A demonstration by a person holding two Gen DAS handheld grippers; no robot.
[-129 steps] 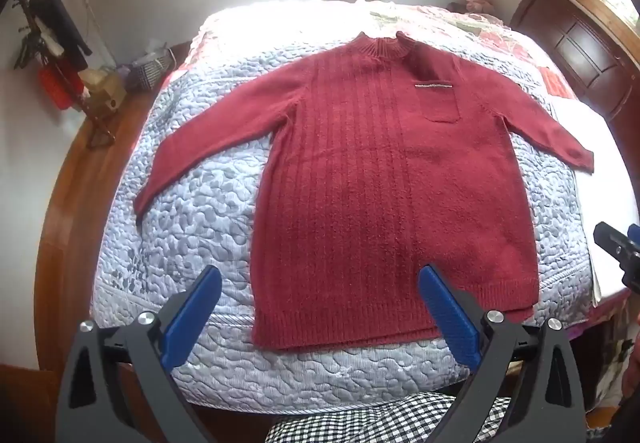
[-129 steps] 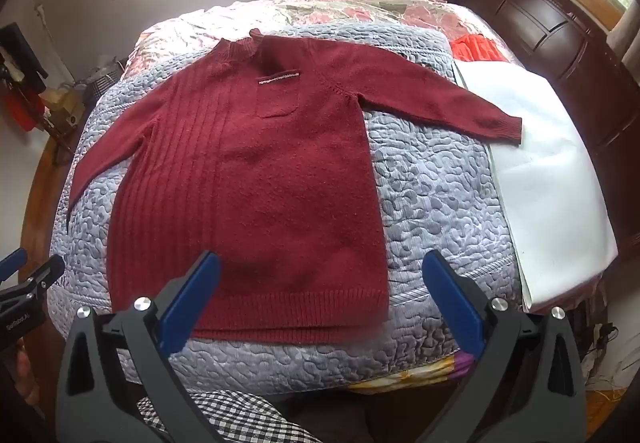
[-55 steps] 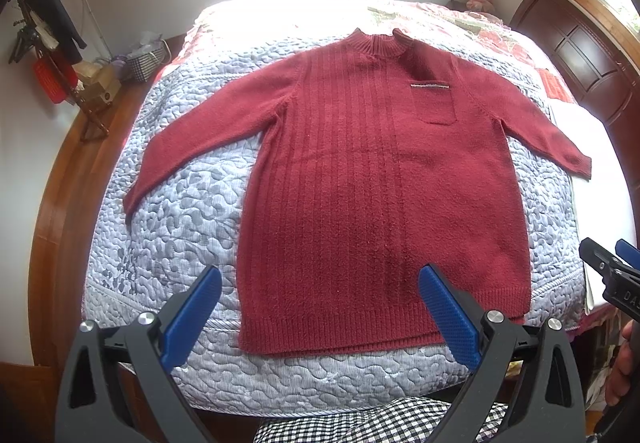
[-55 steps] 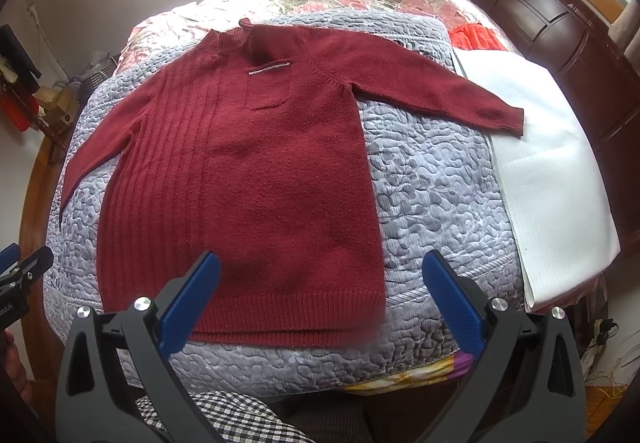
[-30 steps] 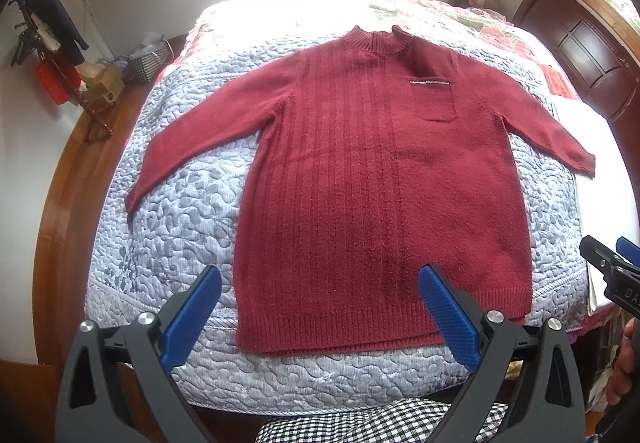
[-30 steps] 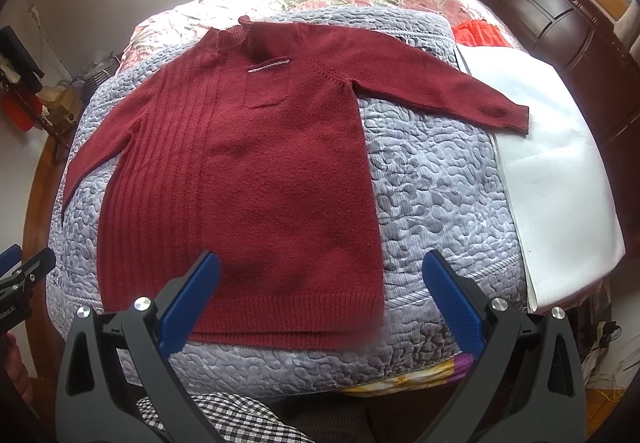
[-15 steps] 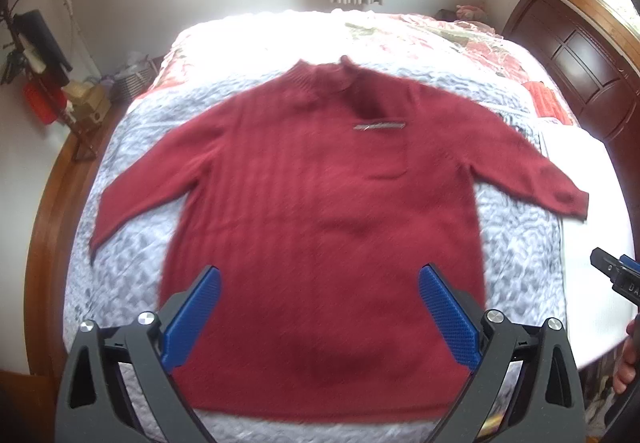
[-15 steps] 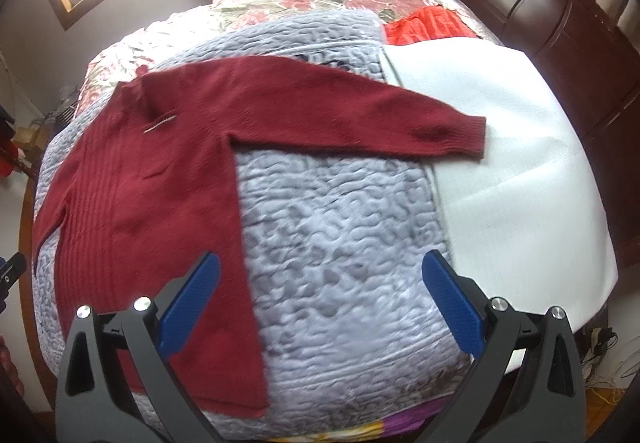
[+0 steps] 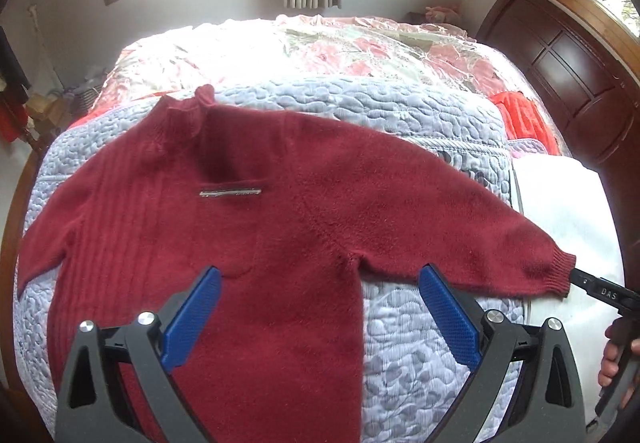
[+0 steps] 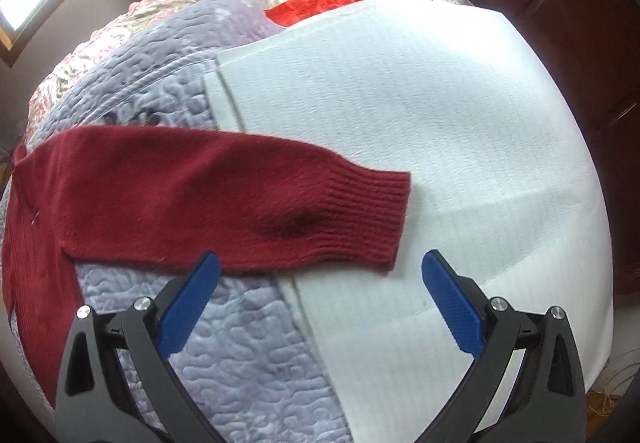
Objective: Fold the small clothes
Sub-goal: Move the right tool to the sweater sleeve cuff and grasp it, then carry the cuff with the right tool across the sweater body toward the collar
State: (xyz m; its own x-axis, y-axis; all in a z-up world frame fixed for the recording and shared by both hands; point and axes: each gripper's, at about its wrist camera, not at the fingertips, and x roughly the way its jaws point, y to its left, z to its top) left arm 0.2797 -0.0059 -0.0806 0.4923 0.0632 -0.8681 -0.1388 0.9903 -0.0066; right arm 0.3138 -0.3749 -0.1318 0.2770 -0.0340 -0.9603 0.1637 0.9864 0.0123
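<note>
Both the left gripper [image 9: 318, 317] and right gripper [image 10: 319, 299] are hovering with fingers spread wide and holding nothing above the red sweater [image 9: 224, 243], which is lying flat on the quilted bed [image 9: 400, 115].

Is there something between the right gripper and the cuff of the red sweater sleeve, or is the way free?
Nothing visible stands in the way. The right gripper is open just short of the sleeve cuff, which lies flat on the white sheet; only bare sheet and quilt lie between.
</note>
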